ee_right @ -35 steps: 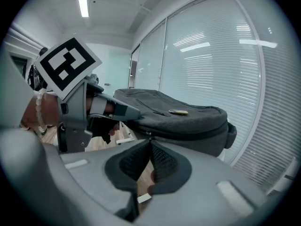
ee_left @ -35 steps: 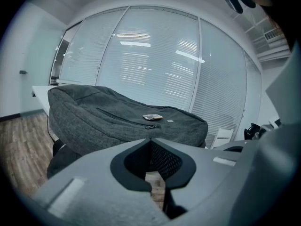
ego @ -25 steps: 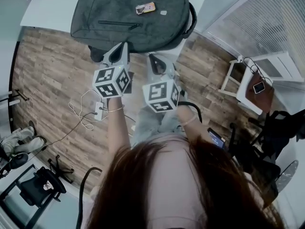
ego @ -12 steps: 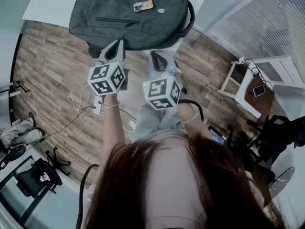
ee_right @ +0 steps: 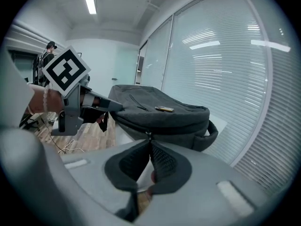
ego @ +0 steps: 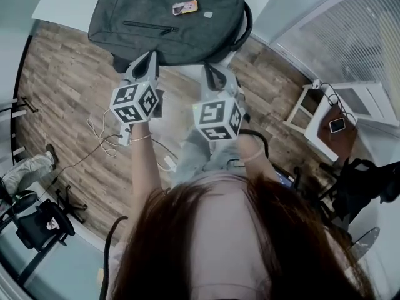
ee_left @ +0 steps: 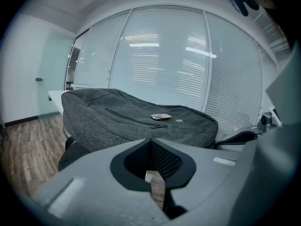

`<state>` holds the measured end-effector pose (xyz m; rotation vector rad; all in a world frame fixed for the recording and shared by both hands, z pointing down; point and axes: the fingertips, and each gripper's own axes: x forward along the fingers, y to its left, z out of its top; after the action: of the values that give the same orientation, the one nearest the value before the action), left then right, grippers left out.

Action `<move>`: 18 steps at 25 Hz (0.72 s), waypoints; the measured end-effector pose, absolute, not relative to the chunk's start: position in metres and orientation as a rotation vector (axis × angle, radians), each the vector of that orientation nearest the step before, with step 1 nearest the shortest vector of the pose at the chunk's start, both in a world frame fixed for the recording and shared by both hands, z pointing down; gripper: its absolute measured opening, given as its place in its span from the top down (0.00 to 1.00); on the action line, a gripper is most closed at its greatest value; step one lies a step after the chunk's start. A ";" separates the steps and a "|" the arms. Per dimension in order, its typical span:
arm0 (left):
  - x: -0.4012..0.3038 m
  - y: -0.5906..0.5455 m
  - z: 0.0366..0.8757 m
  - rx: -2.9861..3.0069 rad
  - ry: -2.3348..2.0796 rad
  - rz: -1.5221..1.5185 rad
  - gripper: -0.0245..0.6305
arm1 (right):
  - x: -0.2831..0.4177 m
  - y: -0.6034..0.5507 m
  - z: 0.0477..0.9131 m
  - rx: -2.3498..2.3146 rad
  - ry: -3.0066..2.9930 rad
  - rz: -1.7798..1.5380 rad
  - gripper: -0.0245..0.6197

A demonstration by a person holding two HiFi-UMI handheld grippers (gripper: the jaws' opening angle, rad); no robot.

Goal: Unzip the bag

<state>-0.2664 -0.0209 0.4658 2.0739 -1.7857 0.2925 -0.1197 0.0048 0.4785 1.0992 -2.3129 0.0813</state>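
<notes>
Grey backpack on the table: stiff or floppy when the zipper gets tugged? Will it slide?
The backpack looks like soft woven fabric but sits domed, so probably filled: likely to dent, not collapse. Lying flat on the smooth white table, it may slide toward a pull unless braced.

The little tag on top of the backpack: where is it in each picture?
Head view: the little tag lies near the top centre, on the backpack.
Left gripper view: the little tag sits near the middle, on the backpack's top.
Right gripper view: the little tag is just above centre.
Shared landmark: the pocket zipper beside it.
</notes>
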 end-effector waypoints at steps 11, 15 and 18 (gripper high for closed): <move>-0.265 -0.021 0.466 2.032 -1.873 0.307 0.95 | -0.105 0.000 0.472 1.003 -2.350 0.042 0.95; -0.265 -0.022 0.466 2.016 -1.898 0.318 0.95 | -0.099 -0.005 0.470 0.969 -2.360 0.027 0.95; -0.266 -0.022 0.467 2.001 -1.921 0.313 0.95 | -0.095 -0.009 0.469 0.941 -2.367 0.008 0.95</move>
<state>-0.2660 -0.0223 0.4667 2.0010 -1.9209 0.3132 -0.0947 -0.0087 0.4688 0.9414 -2.3669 0.0081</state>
